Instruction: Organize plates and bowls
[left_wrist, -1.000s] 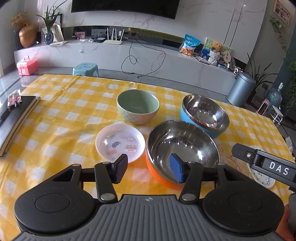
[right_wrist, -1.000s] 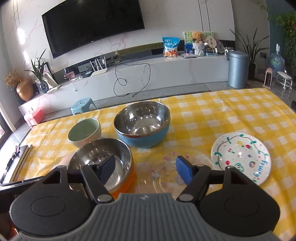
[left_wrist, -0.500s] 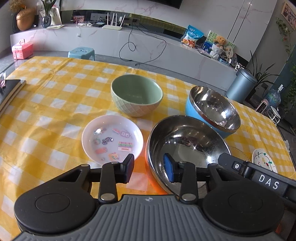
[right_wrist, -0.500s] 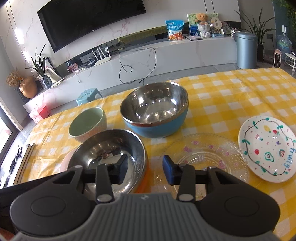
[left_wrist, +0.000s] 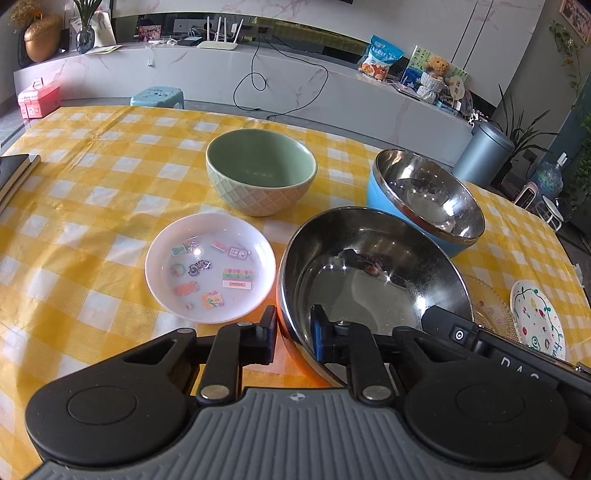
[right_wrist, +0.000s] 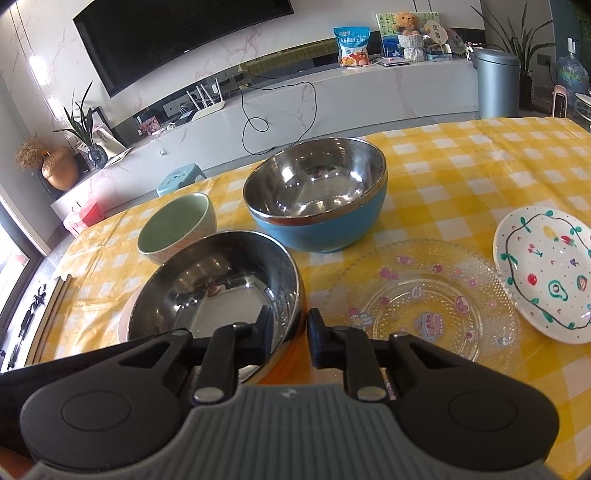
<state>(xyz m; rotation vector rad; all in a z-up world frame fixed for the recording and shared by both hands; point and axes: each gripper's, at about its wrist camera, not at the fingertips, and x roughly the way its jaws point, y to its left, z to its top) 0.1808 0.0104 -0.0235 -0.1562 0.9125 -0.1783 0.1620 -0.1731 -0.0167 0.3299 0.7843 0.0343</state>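
A steel bowl with an orange outside (left_wrist: 369, 273) sits on the yellow checked tablecloth (left_wrist: 92, 206); it also shows in the right wrist view (right_wrist: 218, 284). My left gripper (left_wrist: 293, 326) is shut on its near left rim, one finger inside, one outside. My right gripper (right_wrist: 290, 326) is shut on its near right rim. Behind it stand a blue steel bowl (left_wrist: 424, 199), also in the right wrist view (right_wrist: 317, 195), and a green ceramic bowl (left_wrist: 260, 171). A small white dish with stickers (left_wrist: 210, 267) lies left of the orange bowl.
A clear glass plate (right_wrist: 424, 299) and a white painted plate (right_wrist: 543, 269) lie right of the orange bowl. A dark flat board (left_wrist: 14, 173) lies at the table's left edge. A blue stool (left_wrist: 157, 96) stands beyond the table.
Both grippers moved forward and down onto the orange bowl's near rim and closed on it from wide open. The bowls and plates have not moved.
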